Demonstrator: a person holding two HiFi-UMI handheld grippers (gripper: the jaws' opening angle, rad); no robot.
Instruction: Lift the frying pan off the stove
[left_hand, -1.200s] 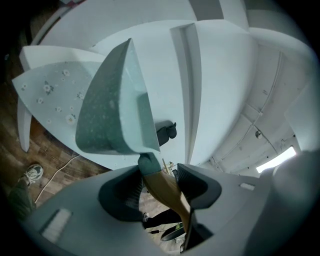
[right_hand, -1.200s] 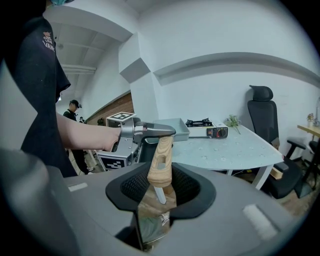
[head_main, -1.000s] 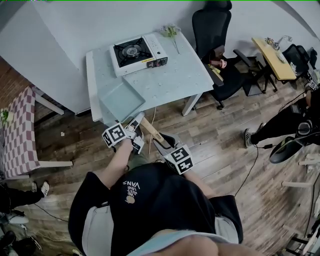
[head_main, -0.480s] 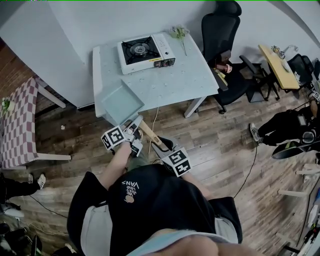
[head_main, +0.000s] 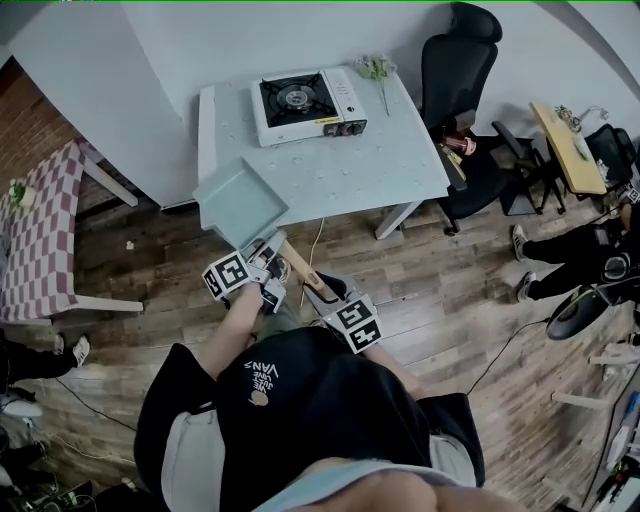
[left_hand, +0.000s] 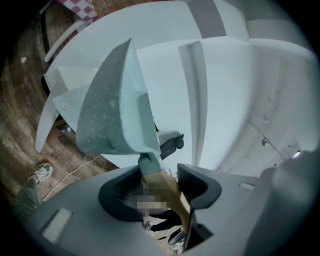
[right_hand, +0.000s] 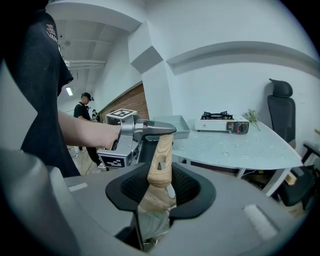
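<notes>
Frying pan (head_main: 241, 203), wooden handle (head_main: 298, 266) still clamped in left tongs (head_main: 270, 246) and right tongs (head_main: 320, 288), drawn farther from stove (head_main: 307, 104).

Pan handle (head_main: 300, 268) partly hidden under left hand-held gripper (head_main: 268, 250); bystander (head_main: 575, 262) cut by edge.

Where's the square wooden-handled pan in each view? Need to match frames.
Head view: square pale-green frying pan, left of centre.
Left gripper view: pan fills upper left, wooden handle running down between the jaws.
Right gripper view: pan small at centre, beyond the handle.
Landmark: white gas stove above the pan in head view; stove right of it in right gripper view; not in left gripper view.
</notes>
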